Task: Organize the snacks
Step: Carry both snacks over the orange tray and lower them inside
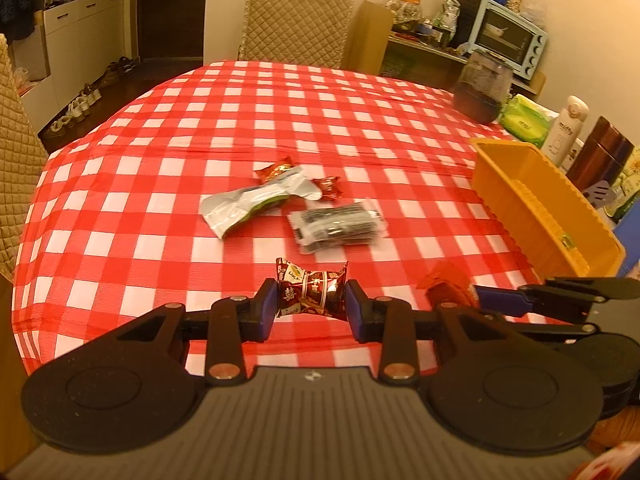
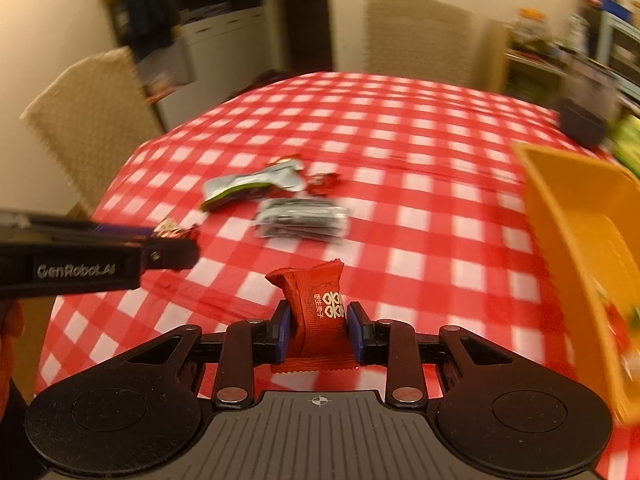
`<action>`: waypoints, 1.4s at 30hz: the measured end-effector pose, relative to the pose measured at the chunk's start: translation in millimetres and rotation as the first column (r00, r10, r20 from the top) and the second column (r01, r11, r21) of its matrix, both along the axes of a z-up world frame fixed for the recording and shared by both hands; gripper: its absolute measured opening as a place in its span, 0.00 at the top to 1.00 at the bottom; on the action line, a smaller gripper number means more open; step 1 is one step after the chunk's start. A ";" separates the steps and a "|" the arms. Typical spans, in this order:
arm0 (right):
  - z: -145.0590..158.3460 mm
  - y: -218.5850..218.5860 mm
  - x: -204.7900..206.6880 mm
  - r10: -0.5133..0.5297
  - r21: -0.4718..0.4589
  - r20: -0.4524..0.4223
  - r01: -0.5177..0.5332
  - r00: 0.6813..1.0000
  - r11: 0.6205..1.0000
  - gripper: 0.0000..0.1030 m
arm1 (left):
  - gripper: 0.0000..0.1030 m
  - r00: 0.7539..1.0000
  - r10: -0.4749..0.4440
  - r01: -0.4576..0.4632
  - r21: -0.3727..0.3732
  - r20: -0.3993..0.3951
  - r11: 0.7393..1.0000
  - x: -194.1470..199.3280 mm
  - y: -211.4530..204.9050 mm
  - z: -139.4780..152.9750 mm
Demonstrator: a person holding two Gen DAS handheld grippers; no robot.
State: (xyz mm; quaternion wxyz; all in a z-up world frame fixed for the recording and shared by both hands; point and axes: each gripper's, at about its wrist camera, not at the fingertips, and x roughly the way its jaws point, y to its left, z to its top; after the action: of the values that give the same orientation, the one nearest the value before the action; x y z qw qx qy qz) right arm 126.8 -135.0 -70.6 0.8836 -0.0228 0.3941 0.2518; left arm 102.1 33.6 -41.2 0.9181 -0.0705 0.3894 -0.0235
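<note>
Closest to the left wrist camera, the left gripper [image 1: 311,300] is clenched on a dark red candy [image 1: 311,294] with white and gold print, its blue pads pressing the wrapper from both sides above a table covered in a red-and-white checked cloth [image 1: 160,168]. In the right wrist view, the right gripper [image 2: 319,326] grasps a bright red candy [image 2: 316,308] printed with white characters, standing upright between its blue pads; that view is blurred. A yellow bin [image 1: 536,204] stands at the right edge of the table and serves as the landmark here. Both held candies are lifted off the cloth just to the left of the bin's near end, the bright red one the closer of the two to it. Further left of the bin, near the middle of the table, lies a loose cluster: a clear packet of dark snacks [image 1: 338,226], a silver and green pouch [image 1: 256,204] beside it, a red and gold candy [image 1: 276,170] touching the pouch's far end, and a small red candy [image 1: 328,187] between pouch and clear packet. Beyond the bin's far end stands a dark jar [image 1: 482,88].
</note>
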 end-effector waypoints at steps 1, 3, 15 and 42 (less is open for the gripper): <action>3.1 -5.4 -2.7 -0.030 0.008 -0.004 0.030 1.000 1.000 0.71 | 0.68 1.000 -0.005 0.005 0.001 0.002 1.000 -1.8 -3.0 2.5; 9.4 -15.6 -8.1 -0.082 0.013 -0.005 0.082 0.997 0.997 0.71 | 0.68 1.000 -0.014 0.014 0.007 0.004 1.000 -5.8 -9.3 6.9; 43.3 -54.0 -31.4 -0.198 0.031 0.036 0.197 0.980 0.980 0.71 | 0.68 0.998 -0.065 0.065 0.028 0.017 0.997 -26.1 -41.5 29.0; 64.2 -96.4 -39.9 -0.294 0.045 0.058 0.292 0.954 0.955 0.70 | 0.68 0.988 -0.150 0.149 0.029 0.042 0.988 -25.0 -82.4 48.8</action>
State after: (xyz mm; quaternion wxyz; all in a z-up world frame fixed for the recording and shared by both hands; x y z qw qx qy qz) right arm 86.9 -231.4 -6.3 0.9237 0.0435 0.3599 0.1239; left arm 77.0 -48.7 7.5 0.9229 -0.0288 0.3734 -0.0890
